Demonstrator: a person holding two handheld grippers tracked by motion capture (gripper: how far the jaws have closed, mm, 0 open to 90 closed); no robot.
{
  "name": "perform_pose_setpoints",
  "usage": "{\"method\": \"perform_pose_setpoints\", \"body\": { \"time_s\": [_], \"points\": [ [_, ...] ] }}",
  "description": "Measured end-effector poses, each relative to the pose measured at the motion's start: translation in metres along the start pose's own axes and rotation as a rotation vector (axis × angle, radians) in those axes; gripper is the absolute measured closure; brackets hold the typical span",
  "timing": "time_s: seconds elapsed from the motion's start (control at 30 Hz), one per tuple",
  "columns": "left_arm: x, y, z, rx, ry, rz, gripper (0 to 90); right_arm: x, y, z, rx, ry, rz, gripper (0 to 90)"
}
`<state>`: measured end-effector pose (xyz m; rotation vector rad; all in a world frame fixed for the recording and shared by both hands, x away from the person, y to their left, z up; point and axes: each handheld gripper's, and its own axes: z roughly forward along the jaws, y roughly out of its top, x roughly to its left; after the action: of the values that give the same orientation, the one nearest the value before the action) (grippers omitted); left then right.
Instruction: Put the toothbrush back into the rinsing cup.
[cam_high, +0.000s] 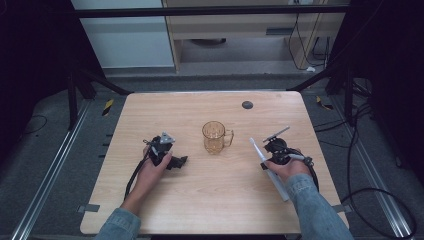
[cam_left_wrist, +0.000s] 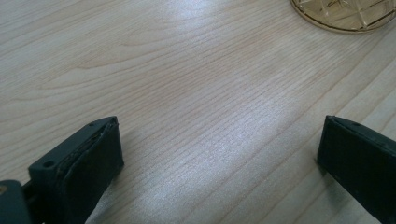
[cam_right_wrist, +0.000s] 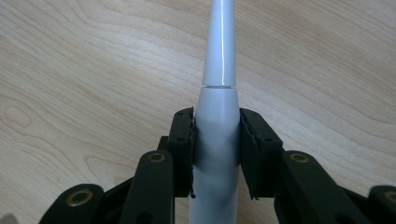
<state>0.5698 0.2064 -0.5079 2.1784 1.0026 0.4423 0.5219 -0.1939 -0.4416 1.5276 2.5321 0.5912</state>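
Between the black jaws of the right gripper (cam_right_wrist: 215, 154) sits a white electric toothbrush (cam_right_wrist: 219, 116), pinched at its handle, its narrow neck pointing away over the wooden table (cam_high: 200, 200). At the table's middle stands an amber glass mug (cam_high: 215, 137), upright, with nothing visible inside, well apart from the toothbrush. Left of the mug, the left gripper (cam_left_wrist: 219, 154) rests with its jaws spread wide over bare wood, holding nothing.
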Motion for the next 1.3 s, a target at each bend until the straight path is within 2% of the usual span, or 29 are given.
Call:
{"method": "perform_pose_setpoints", "body": {
  "time_s": [0.37, 0.53, 0.57, 0.83, 1.07, 1.3],
  "points": [
    [0.000, 0.000, 0.000, 0.001, 0.000, 0.001, 0.0, -0.004, 0.007, -0.010, -0.030, 0.009, 0.005, 67.5],
    [0.000, 0.000, 0.000, 0.001, 0.000, 0.002, 0.0, -0.006, 0.012, -0.016, -0.040, -0.001, 0.003, 67.5],
    [0.000, 0.000, 0.000, 0.001, 0.000, 0.002, 0.0, -0.008, 0.013, -0.017, -0.048, -0.004, -0.011, 67.5],
    [0.000, 0.000, 0.000, 0.000, 0.000, 0.002, 0.0, -0.010, 0.018, -0.027, -0.062, -0.012, -0.003, 67.5],
    [0.000, 0.000, 0.000, 0.000, 0.000, 0.002, 0.0, -0.012, 0.027, -0.043, -0.101, -0.029, -0.007, 67.5],
    [0.000, 0.000, 0.000, 0.000, 0.000, 0.002, 0.0, -0.015, 0.035, -0.050, -0.134, -0.042, -0.007, 67.5]
  ]
}}
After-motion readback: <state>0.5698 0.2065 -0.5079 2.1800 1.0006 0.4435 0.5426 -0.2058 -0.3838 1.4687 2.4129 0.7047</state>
